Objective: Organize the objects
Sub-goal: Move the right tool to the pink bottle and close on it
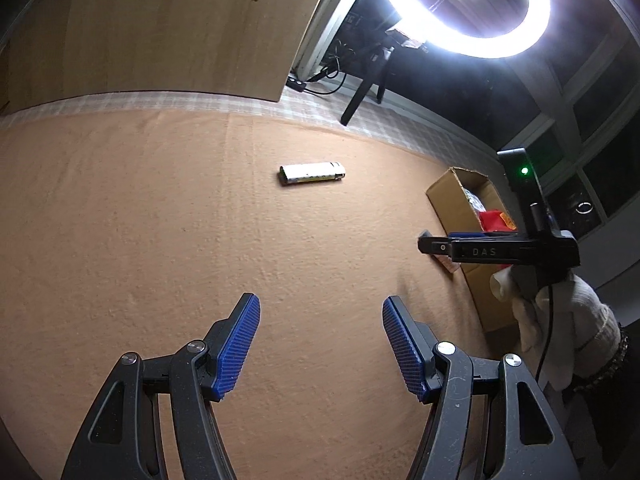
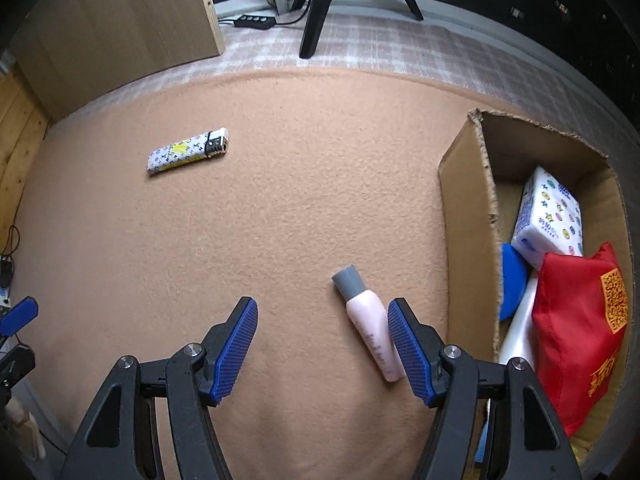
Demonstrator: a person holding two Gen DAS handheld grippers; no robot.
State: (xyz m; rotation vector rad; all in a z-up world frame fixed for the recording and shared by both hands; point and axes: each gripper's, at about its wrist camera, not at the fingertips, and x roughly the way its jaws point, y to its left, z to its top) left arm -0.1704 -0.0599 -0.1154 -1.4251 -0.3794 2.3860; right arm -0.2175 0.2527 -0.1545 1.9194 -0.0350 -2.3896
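A white patterned lighter (image 1: 312, 173) (image 2: 188, 151) lies on the orange cloth, far ahead of both grippers. A pink bottle with a grey cap (image 2: 370, 324) lies flat on the cloth, close beside the inner face of my right gripper's right finger, its lower end hidden behind that finger. My right gripper (image 2: 322, 344) (image 1: 426, 241) is open, pads touching nothing. My left gripper (image 1: 320, 344) is open over bare cloth with nothing between its fingers. An open cardboard box (image 2: 468, 200) (image 1: 456, 188) stands at the right.
The box holds a tissue pack (image 2: 548, 216), a red pouch (image 2: 580, 328) and a blue round thing (image 2: 512, 280). A gloved hand (image 1: 568, 320) holds the right gripper. Behind the cloth stand a wooden panel (image 1: 160, 28), a lit ring light (image 1: 464, 12), a tripod leg (image 2: 316, 12) and a power strip (image 2: 256, 21).
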